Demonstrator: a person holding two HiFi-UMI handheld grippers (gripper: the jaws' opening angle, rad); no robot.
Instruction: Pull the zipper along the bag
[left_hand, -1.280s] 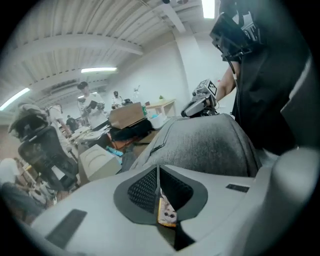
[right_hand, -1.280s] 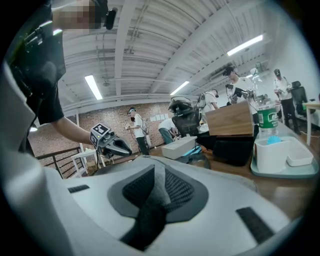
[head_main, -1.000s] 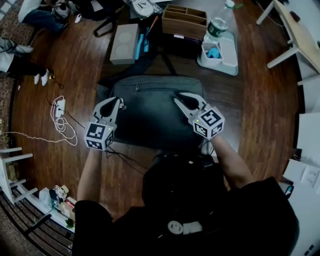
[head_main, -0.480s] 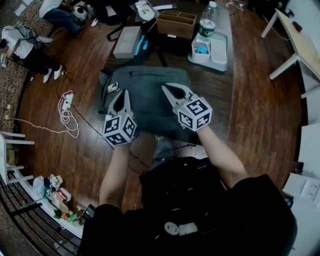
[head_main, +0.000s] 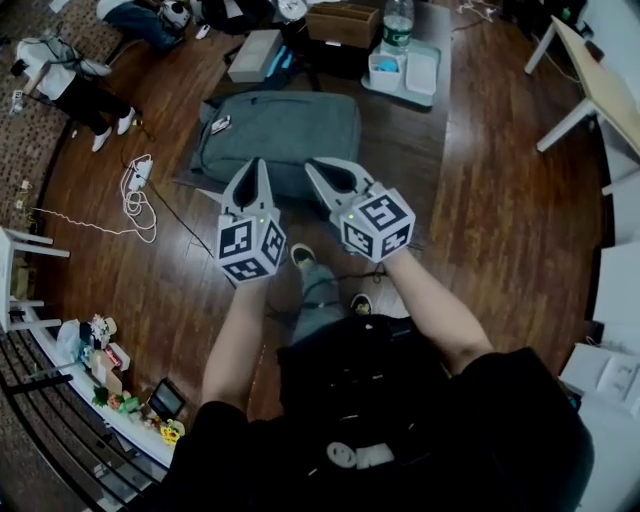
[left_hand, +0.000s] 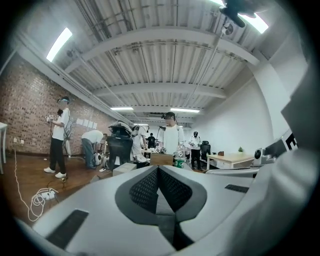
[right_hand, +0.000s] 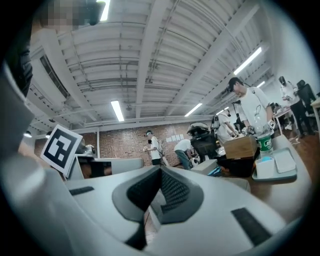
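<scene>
Both grippers have their jaws pressed together with nothing between them. The left gripper (head_main: 258, 165) and the right gripper (head_main: 312, 165) are side by side at the near edge of the grey bag (head_main: 285, 130), and in the head view their tips cover part of that edge. The bag lies flat on the wooden floor (head_main: 480, 200), and its zipper is too small to make out. A second ago both grippers were over the bag, the right one's jaws apart; now they are drawn back.
</scene>
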